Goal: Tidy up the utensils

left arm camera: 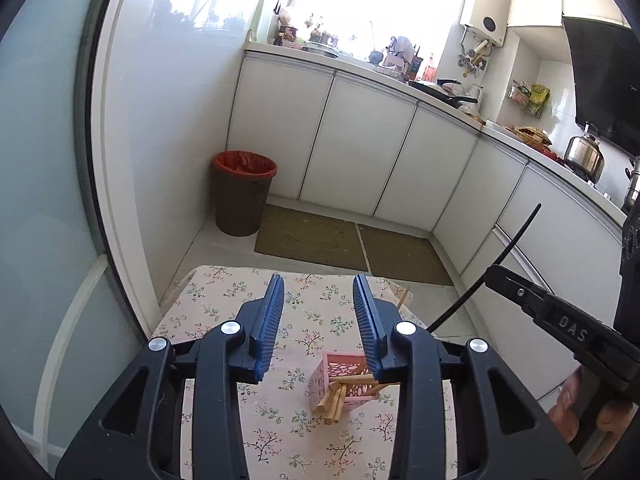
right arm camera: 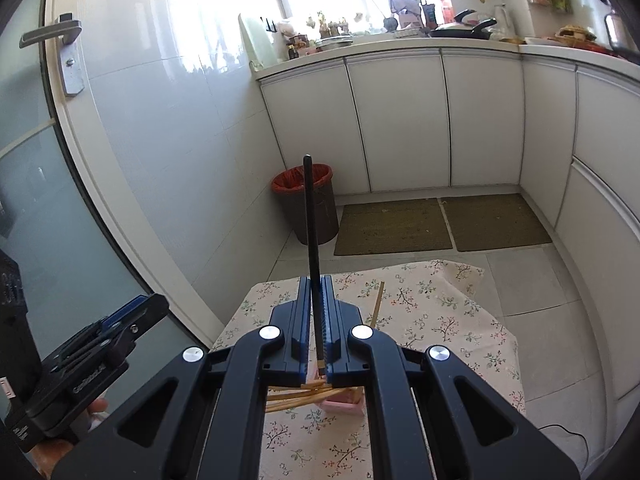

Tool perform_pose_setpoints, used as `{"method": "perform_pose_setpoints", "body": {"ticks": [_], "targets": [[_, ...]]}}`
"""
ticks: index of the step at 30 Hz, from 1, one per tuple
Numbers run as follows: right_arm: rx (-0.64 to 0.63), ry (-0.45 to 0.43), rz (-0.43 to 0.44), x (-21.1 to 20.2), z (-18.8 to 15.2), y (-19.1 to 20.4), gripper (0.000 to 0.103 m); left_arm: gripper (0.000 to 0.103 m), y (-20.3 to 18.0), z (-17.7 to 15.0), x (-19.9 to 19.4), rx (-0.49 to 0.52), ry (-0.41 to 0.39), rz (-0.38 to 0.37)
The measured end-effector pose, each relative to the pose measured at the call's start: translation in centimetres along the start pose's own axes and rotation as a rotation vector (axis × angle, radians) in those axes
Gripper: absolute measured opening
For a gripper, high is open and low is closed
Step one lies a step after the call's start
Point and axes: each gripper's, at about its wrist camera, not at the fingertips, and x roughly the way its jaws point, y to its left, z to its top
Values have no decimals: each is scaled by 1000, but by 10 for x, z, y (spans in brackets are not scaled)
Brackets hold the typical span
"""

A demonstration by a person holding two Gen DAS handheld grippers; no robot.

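The right gripper (right arm camera: 316,316) stands clenched on a black chopstick (right arm camera: 311,236), gripped near its lower end so that most of its length rises free above the jaws, over a small counter with a floral cloth (right arm camera: 432,312). Just below it sits the pink perforated basket (left arm camera: 346,380), tipped on its side, wooden chopsticks (left arm camera: 334,400) spilling out of its mouth onto the cloth. The left gripper (left arm camera: 318,320) hangs above the same basket with its jaws released and nothing between them.

The likeliest trouble lies here: the basket looks light and already lies over, so a chopstick pushed in at an angle could shove it along the cloth or scatter the wooden ones (the left jaws, empty, seem placed to steady it). The long free end of the black chopstick could also pivot in so low a grip.

Farther along, one more wooden chopstick (right arm camera: 377,304) lies alone near the cloth's far edge, where a tug on the fabric might roll it off to the floor. Beyond stand a lined waste bin (right arm camera: 308,204) and white cabinets (right arm camera: 404,120).
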Motion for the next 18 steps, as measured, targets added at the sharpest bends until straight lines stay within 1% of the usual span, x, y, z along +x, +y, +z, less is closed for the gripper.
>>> {"method": "perform_pose_setpoints", "body": {"ticks": [3, 8, 9, 11, 12, 13, 15, 16, 17, 18], "targets": [[-3, 23, -14, 26, -12, -1, 6, 36, 9, -6, 8, -15, 17, 5], [15, 64, 1, 70, -35, -8, 6, 38, 20, -17, 19, -28, 43, 19], [21, 64, 3, 72, -36, -9, 6, 41, 21, -18, 19, -28, 43, 25], [41, 43, 15, 64, -32, -14, 7, 54, 21, -18, 15, -27, 26, 42], [38, 27, 8, 56, -29, -15, 8, 68, 20, -17, 12, -29, 9, 59], [30, 9, -3, 47, -26, -15, 11, 76, 18, -16, 6, -31, -17, 80], [20, -24, -34, 27, -23, -16, 21, 78, 11, -15, -3, -24, -48, 98], [21, -34, -50, 19, -22, -17, 29, 80, 7, -14, -6, -18, -54, 101], [24, -43, -60, 12, -22, -18, 34, 81, 1, -13, -10, -14, -60, 105], [28, -53, -71, 2, -22, -20, 35, 85, -4, -13, -14, -14, -67, 112]]}}
